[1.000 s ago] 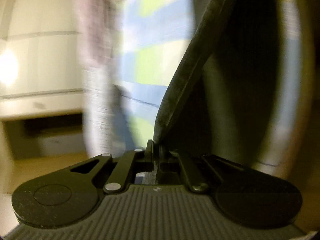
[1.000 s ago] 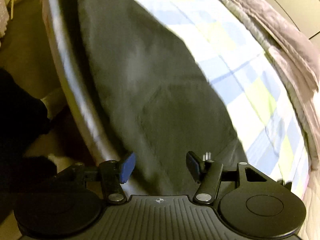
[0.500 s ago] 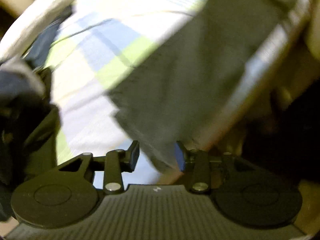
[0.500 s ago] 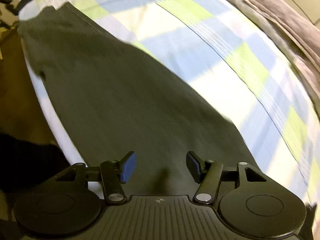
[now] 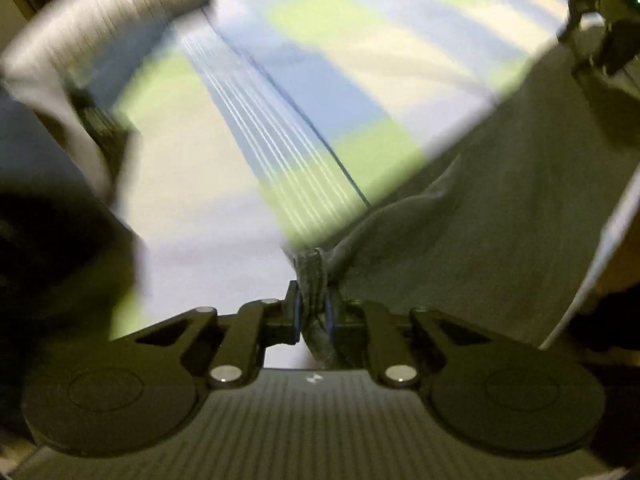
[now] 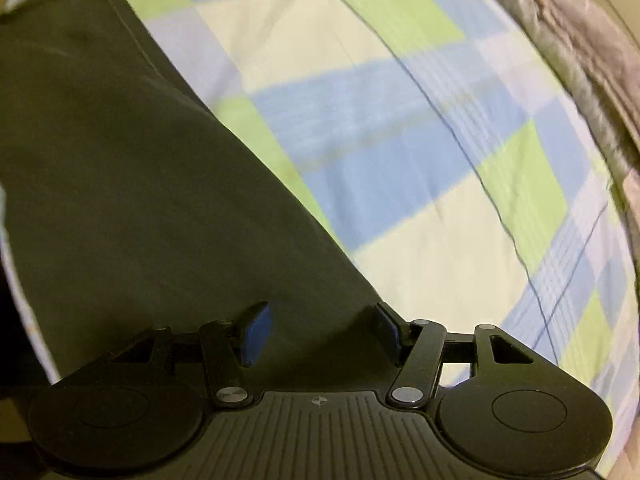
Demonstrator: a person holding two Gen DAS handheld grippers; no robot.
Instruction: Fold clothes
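Here, the left gripper (image 5: pixel 313 312) has just closed, pinching a bunched corner of the dark garment (image 5: pixel 500 216), which spreads ahead to its right. In the right view, the right gripper (image 6: pixel 316 334) gapes empty above that soft, limp cloth on the checked bedsheet (image 6: pixel 420 160); its near edge looks best to grasp.

Checked bedsheet (image 6: pixel 400 160), blue, green and cream squares, spread ahead and right of the right claw. Pinkish-grey blanket (image 6: pixel 580 40), bunched, far right edge. Dark blurred heap (image 5: pixel 52 240), possibly clothing, left of the left claw.
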